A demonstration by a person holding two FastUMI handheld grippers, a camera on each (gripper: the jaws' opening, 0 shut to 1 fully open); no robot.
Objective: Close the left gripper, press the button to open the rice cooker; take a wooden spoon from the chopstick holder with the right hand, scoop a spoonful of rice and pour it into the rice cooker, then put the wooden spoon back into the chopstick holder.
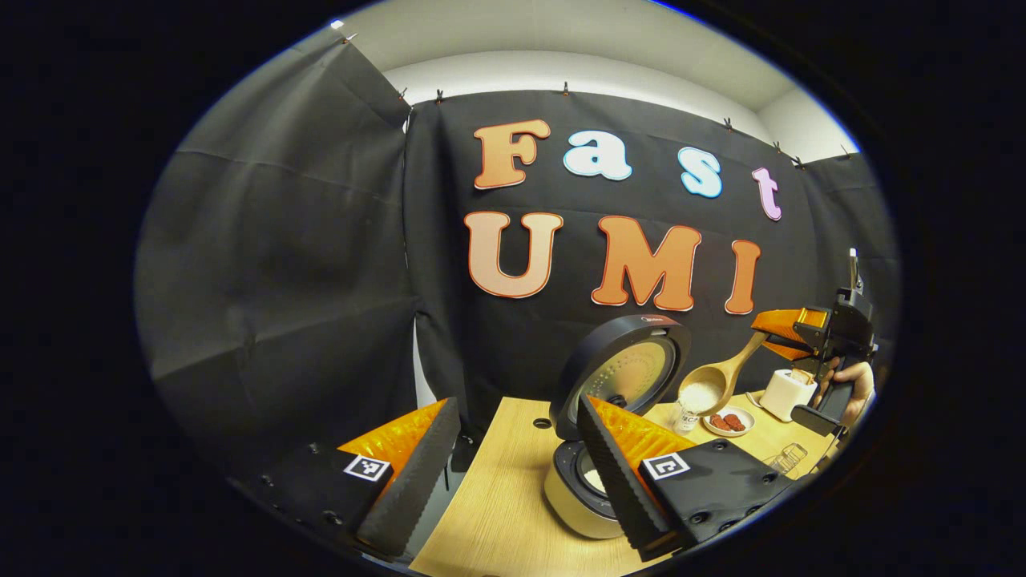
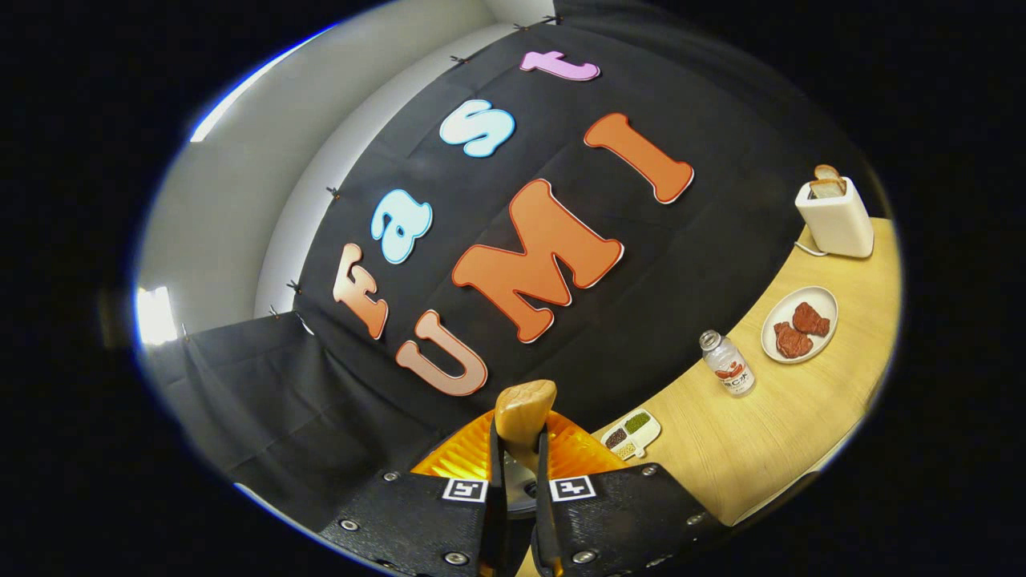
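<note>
Wooden and pale, the long-handled spoon (image 1: 716, 383) hangs in the air just right of the open round black-lidded rice cooker (image 1: 605, 425), its bowl heaped with white rice and held level. In the left gripper view I see my right tongs (image 1: 781, 330) grasping the handle's far end; the right gripper view confirms it, with the handle tip (image 2: 525, 417) pinched between both closed fingers. My left tongs (image 1: 513, 473) are released, fingers spread wide, hovering low before the cooker over the light wood surface (image 1: 497, 497). I judge the step in hand to be the pour. To do it well I would carry the bowl further left until it sits squarely over the pot opening, keep it level on the way, then roll my wrist slowly so the grains slide in rather than scatter onto the surface. The spoon's long axis runs diagonally, handle up and to the right toward my right tongs, bowl down and to the left toward the cooker, its hollow facing up.
</note>
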